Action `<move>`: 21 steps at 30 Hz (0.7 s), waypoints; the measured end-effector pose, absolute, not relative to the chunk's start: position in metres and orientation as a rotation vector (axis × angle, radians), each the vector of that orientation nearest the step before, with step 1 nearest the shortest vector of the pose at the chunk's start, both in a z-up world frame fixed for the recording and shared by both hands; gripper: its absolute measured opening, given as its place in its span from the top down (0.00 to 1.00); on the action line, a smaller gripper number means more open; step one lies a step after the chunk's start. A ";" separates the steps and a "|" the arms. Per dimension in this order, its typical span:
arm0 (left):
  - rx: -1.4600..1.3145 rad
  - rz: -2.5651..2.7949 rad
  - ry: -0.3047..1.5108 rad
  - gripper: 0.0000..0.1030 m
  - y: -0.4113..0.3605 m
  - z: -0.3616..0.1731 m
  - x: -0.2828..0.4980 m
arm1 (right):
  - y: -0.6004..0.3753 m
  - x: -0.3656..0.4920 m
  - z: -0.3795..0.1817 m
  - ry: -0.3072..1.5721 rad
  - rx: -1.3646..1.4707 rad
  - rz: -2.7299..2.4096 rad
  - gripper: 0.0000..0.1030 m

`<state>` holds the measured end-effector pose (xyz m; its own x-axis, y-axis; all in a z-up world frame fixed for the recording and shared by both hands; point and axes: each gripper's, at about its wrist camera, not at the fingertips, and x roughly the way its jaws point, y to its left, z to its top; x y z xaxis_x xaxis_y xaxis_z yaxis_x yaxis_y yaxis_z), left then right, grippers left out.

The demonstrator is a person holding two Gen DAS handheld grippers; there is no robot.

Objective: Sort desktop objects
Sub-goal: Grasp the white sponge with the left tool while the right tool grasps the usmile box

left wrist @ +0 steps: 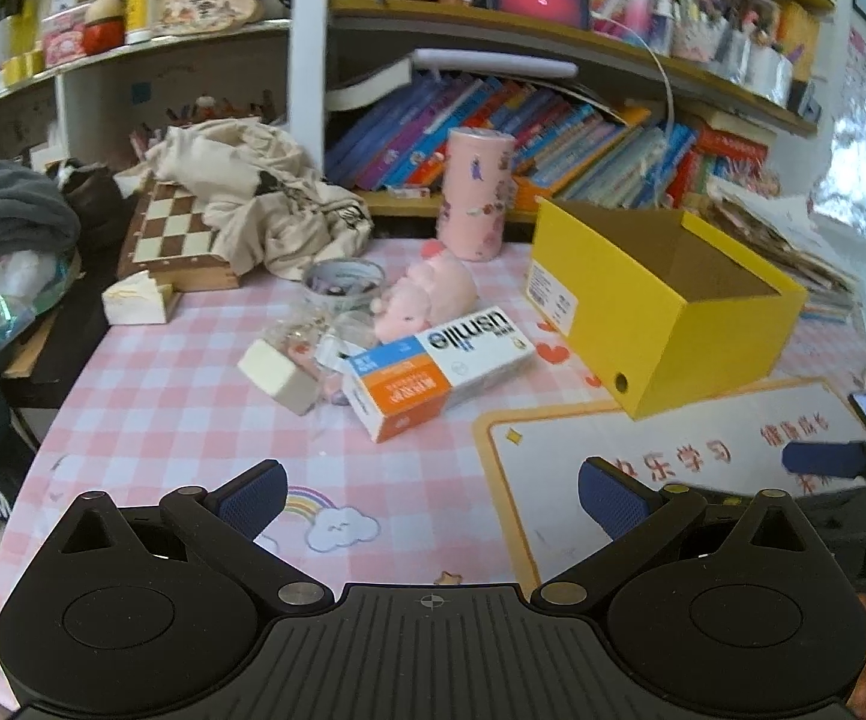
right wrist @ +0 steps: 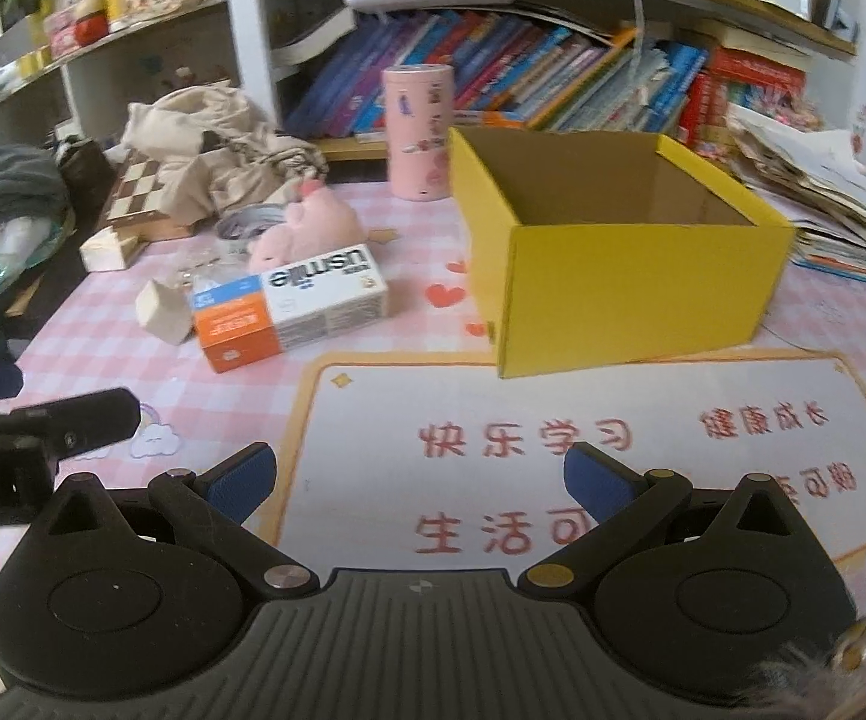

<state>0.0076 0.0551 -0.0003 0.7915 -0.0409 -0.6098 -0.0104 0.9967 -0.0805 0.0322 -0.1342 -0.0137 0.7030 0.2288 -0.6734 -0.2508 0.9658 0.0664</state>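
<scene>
The left gripper [left wrist: 433,495] is held low over the pink checked tablecloth [left wrist: 180,372], its blue-padded fingers [left wrist: 252,489] spread wide apart with nothing between them. The right gripper [right wrist: 417,480] is held the same way over the white desk mat [right wrist: 553,396], jaws parted and empty. Each tool is seen at the edge of the other's view, so the two are side by side and apart.

Ahead of the left gripper, slightly left of its centre line, the toothpaste carton [left wrist: 439,369] is laid flat. Its long axis runs diagonally, the orange end pointing back toward the grippers and the white end away to the right. A cream block [left wrist: 279,375] lies just to its left, and a pink plush toy [left wrist: 426,294] touches its far side. The open yellow box [right wrist: 613,252] stands upright ahead of the right gripper, well beyond its fingertips. A pink canister [right wrist: 417,132] is seen upright behind the box's left corner.
</scene>
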 end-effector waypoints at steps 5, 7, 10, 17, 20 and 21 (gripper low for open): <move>-0.123 0.024 0.638 0.00 0.069 -0.001 0.008 | -0.120 0.040 -0.015 0.740 -0.049 0.328 0.00; -0.132 0.043 0.636 0.00 0.074 -0.002 0.009 | -0.115 0.044 -0.015 0.737 -0.052 0.354 0.00; -0.141 0.078 0.636 0.00 0.083 -0.003 0.012 | -0.105 0.054 -0.016 0.732 -0.065 0.401 0.00; -0.144 0.151 0.641 0.00 0.108 -0.005 0.031 | -0.076 0.094 -0.024 0.733 -0.141 0.512 0.00; -0.167 0.179 0.669 0.00 0.120 -0.010 0.043 | -0.066 0.111 -0.029 0.733 -0.237 0.562 0.00; -0.182 0.186 0.684 0.00 0.124 -0.012 0.049 | -0.061 0.116 -0.031 0.733 -0.284 0.586 0.00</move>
<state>0.0489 0.1240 -0.0125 0.7597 0.1100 -0.6409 -0.2292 0.9676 -0.1055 0.1163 -0.0609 -0.0314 0.5935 0.4008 -0.6979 -0.5927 0.8043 -0.0421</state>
